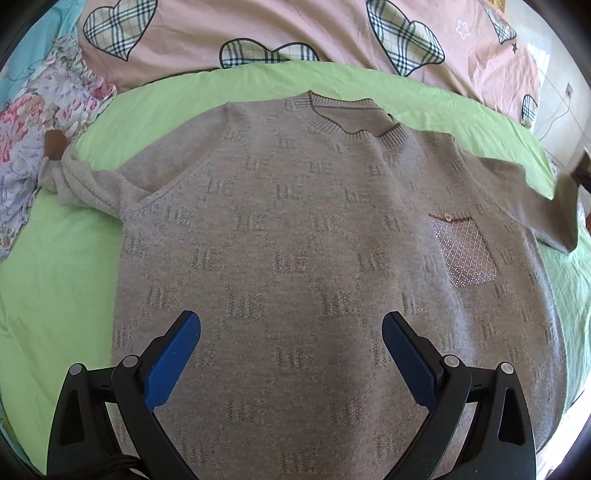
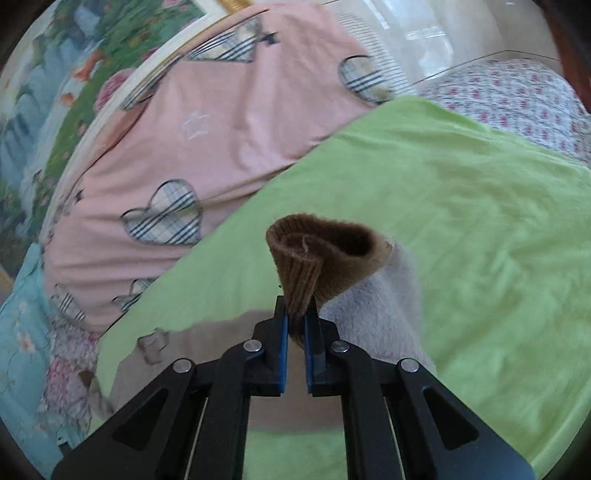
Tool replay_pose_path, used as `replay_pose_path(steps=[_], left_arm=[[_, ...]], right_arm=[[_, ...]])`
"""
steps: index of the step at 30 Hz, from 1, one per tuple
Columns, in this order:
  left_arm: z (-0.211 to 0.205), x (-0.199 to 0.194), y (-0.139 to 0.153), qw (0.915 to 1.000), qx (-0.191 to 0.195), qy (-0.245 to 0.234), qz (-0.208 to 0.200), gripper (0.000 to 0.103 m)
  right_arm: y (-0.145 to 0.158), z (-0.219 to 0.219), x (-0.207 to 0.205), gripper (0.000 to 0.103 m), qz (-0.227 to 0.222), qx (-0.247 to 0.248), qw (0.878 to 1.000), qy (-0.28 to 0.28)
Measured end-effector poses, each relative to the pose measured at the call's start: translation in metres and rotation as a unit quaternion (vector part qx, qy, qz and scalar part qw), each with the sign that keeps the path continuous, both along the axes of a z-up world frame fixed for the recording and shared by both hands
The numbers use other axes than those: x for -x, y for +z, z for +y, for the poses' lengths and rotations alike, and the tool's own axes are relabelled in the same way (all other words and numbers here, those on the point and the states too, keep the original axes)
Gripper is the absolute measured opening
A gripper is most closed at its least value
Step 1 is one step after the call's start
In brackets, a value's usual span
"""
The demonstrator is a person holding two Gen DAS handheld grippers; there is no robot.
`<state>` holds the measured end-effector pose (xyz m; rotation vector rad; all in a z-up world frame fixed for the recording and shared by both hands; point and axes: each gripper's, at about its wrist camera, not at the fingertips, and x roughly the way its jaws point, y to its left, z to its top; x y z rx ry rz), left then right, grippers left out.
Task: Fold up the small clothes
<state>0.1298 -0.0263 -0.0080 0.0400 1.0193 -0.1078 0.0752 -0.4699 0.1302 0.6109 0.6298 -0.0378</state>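
A small grey knitted sweater (image 1: 295, 229) with a woven letter pattern and a brown chest pocket (image 1: 466, 252) lies flat, face up, on a green sheet (image 1: 55, 266). My left gripper (image 1: 291, 332) hovers open above its lower body, blue pads wide apart, nothing between them. In the right wrist view my right gripper (image 2: 296, 314) is shut on the brown ribbed cuff (image 2: 314, 254) of the sweater's right sleeve (image 2: 384, 310), lifted off the sheet. That sleeve (image 1: 532, 199) stretches out to the right edge of the left wrist view. The left sleeve (image 1: 92, 184) lies bunched at the left.
A pink quilt with plaid hearts (image 1: 295, 33) lies behind the green sheet. Floral fabric (image 1: 40, 122) sits at the left by the left cuff (image 1: 55, 144). A flowered bedspread (image 2: 517, 96) shows at the far right in the right wrist view.
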Motion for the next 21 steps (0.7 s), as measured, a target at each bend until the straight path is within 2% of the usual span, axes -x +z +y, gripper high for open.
replay_pose_path(steps=[3, 6, 11, 14, 17, 19, 20, 21], left_arm=[[0.011, 0.001, 0.003, 0.9999, 0.012, 0.001, -0.005, 0.099], [0.024, -0.001, 0.002, 0.9995, 0.030, -0.003, -0.006, 0.099], [0.041, -0.013, -0.003, 0.9956, 0.093, -0.013, 0.004, 0.099], [0.045, -0.022, -0.006, 0.9931, 0.115, -0.020, 0.006, 0.099], [0.045, -0.033, -0.009, 0.9912, 0.129, -0.027, 0.011, 0.099], [0.042, -0.042, -0.011, 0.9896, 0.139, -0.032, 0.015, 0.099], [0.041, -0.050, -0.014, 0.9887, 0.144, -0.036, 0.020, 0.099], [0.039, -0.059, -0.016, 0.9879, 0.149, -0.035, 0.024, 0.099]], right_arm=[[-0.008, 0.073, -0.027, 0.008, 0.003, -0.034, 0.995, 0.089], [-0.026, 0.150, -0.056, 0.008, 0.017, -0.069, 0.983, 0.169], [-0.061, 0.261, -0.094, 0.008, 0.050, -0.103, 0.958, 0.264], [-0.086, 0.311, -0.112, 0.008, 0.078, -0.113, 0.944, 0.300], [-0.110, 0.343, -0.127, 0.009, 0.112, -0.105, 0.937, 0.315], [-0.124, 0.349, -0.132, 0.012, 0.131, -0.106, 0.933, 0.317], [-0.130, 0.348, -0.133, 0.015, 0.142, -0.105, 0.933, 0.312], [-0.134, 0.346, -0.133, 0.027, 0.148, -0.110, 0.932, 0.311]])
